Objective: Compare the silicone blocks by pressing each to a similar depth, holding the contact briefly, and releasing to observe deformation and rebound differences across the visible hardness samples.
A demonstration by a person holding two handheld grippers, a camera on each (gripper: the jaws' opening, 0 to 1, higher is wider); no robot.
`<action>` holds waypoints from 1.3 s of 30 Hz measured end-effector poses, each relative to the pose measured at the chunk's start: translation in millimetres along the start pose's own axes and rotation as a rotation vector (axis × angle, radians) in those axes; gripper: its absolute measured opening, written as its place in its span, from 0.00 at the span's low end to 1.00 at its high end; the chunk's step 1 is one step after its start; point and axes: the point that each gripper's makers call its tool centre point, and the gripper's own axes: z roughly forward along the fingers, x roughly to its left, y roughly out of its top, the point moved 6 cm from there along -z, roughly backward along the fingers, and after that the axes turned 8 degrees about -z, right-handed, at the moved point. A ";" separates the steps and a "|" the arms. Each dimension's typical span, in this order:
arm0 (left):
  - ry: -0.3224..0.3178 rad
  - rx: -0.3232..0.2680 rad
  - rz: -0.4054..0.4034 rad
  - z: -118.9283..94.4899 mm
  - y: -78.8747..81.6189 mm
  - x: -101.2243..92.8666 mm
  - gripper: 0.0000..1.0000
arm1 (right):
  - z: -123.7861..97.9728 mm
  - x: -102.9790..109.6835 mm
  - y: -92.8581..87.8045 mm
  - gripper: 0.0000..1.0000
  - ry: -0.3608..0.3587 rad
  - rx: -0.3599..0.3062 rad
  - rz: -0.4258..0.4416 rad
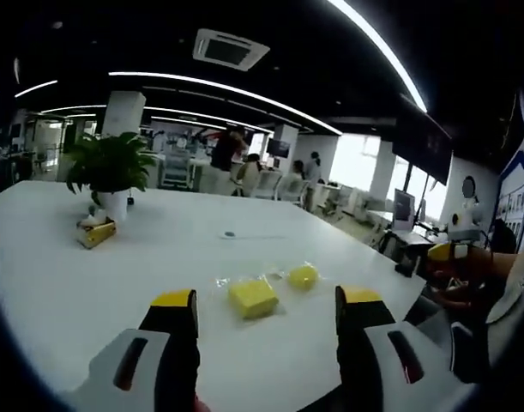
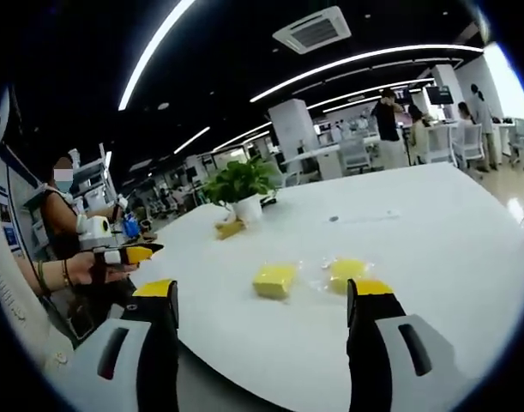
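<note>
Over in the left gripper view, far left on the big white table [image 1: 64,283], a leafy green plant in a small white pot [image 1: 112,172], with a small yellow box [image 1: 97,233] sitting just beside the pot on its near side. Moving right, the left gripper [image 1: 266,311] held low over the near edge, yellow-tipped black jaws spread wide, nothing between them. Just beyond the jaws, the square yellow silicone block [image 1: 252,297] flat on the table in a clear wrapper, and close on its right the smaller rounder yellow silicone block [image 1: 303,275], also in clear film, apart from the first. Far right, a hand around the other yellow-tipped gripper beyond the table's edge. Switching to the right gripper view: at left a hand [image 2: 88,268] clutching that other tool, then the potted plant [image 2: 241,187] at the far side of the white table [image 2: 433,232] with the yellow box [image 2: 229,228] beside it. Right gripper [image 2: 271,299] low and near, jaws gaping, empty. Beyond and between them, the square block [image 2: 275,280] on the left, the rounder one [image 2: 346,273] on the right, near each other, untouched.
</note>
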 end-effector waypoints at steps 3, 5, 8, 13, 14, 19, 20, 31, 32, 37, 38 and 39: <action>-0.007 0.007 0.014 -5.1 -0.5 -5.5 0.66 | -3.6 -0.3 -2.6 0.75 -0.001 0.001 0.002; -0.001 0.023 0.023 -8.4 -1.0 -5.6 0.67 | -6.0 -1.4 -4.3 0.76 -0.008 0.007 0.004; 0.019 0.038 0.053 -13.0 -0.8 -3.4 0.70 | -11.2 -3.3 -5.6 0.75 -0.019 0.016 0.007; 0.025 0.045 0.048 -19.9 0.9 0.1 0.71 | -14.5 -3.4 -6.2 0.75 -0.028 0.027 0.006; 0.024 0.045 0.048 -20.1 1.0 0.2 0.71 | -15.1 -3.4 -6.2 0.75 -0.031 0.031 0.003; 0.025 0.058 0.026 -20.5 2.3 5.0 0.72 | -14.9 -1.3 -5.5 0.75 -0.052 0.031 0.008; 0.028 0.053 0.007 -19.5 3.6 5.4 0.73 | -14.3 0.3 -5.4 0.75 -0.057 0.030 0.012; -0.075 0.138 0.032 -4.9 -4.1 16.1 0.73 | -12.2 5.2 -10.1 0.75 -0.107 0.060 -0.012; -0.073 0.144 0.035 -4.5 -4.9 17.2 0.73 | -12.3 4.7 -10.1 0.75 -0.107 0.063 -0.014; -0.067 0.161 0.002 -1.3 -4.1 16.4 0.74 | -14.1 -3.3 -7.2 0.75 -0.097 0.078 -0.019; -0.053 0.165 -0.067 0.1 -2.3 14.7 0.74 | -14.6 -3.8 -5.7 0.75 -0.096 0.080 -0.022; -0.059 0.166 -0.121 2.3 -0.5 12.8 0.76 | -16.0 -4.9 -3.3 0.75 -0.095 0.078 -0.025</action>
